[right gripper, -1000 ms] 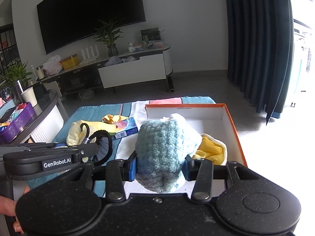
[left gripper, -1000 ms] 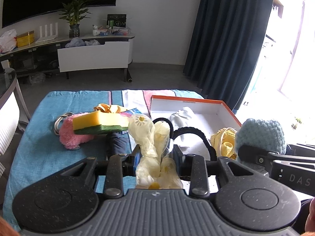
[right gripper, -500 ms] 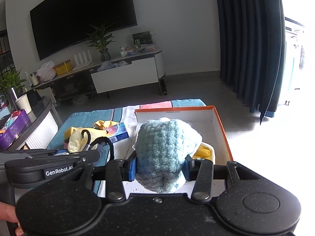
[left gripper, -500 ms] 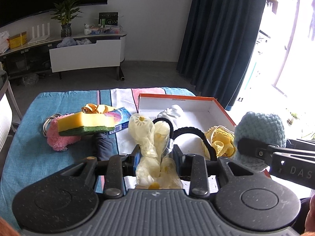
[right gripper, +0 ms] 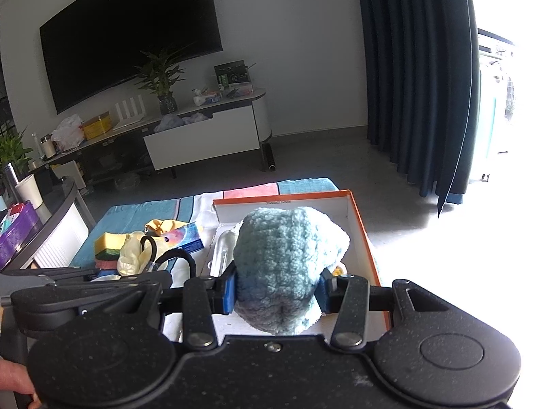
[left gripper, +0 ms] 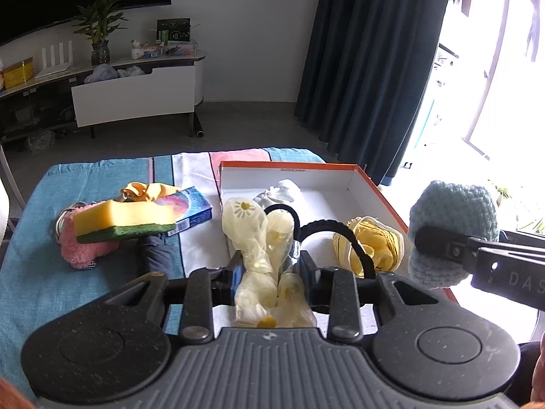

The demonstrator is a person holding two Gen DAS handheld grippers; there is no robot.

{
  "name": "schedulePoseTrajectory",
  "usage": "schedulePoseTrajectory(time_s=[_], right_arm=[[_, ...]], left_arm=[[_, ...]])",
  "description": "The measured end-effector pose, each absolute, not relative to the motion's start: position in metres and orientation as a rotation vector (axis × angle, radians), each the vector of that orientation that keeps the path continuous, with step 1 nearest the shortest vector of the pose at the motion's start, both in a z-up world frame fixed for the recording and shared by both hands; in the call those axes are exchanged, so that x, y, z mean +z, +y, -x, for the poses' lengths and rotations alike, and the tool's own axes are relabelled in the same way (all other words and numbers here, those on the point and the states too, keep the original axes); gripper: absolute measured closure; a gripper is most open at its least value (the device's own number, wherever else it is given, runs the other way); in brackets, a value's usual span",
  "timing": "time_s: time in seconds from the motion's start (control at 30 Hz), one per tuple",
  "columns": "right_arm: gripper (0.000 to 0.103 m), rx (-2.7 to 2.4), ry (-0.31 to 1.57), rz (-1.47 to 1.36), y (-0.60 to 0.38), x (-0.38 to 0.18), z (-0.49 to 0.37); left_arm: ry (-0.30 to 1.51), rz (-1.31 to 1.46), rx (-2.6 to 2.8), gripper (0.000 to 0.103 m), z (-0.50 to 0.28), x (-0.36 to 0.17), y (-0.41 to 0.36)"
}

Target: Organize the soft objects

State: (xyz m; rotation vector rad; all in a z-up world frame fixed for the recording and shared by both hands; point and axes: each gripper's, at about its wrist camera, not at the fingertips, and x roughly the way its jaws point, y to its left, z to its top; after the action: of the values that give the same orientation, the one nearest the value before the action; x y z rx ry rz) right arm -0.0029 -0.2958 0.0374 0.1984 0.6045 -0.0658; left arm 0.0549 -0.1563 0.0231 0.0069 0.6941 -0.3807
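Note:
My left gripper is shut on a pale yellow sheer hair tie with daisy print, whose black elastic loops hang to its right, above the near left edge of the orange-rimmed white box. My right gripper is shut on a blue knitted ball, held over the box's near end; the ball also shows at the right of the left wrist view. Inside the box lie a white soft item and a yellow knitted item.
On the blue striped cloth left of the box lie a yellow-green sponge on a pink fluffy item, a yellow scrunchie, a colourful small box and a dark item. A glass side table stands left.
Both grippers, each with its load, have shifted a little to the right over the box; the sponge and pink item now sit further left in the left wrist view. Grips are unchanged.

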Motion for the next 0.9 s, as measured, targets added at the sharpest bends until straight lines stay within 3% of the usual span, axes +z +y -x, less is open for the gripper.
schedulePoseTrajectory(time_s=[0.9], right_arm=[[0.048,-0.099,0.604,-0.210,-0.317,0.037,-0.013]], left_arm=[[0.713,-0.047,-0.440,0.069,-0.068,0.019,-0.185]])
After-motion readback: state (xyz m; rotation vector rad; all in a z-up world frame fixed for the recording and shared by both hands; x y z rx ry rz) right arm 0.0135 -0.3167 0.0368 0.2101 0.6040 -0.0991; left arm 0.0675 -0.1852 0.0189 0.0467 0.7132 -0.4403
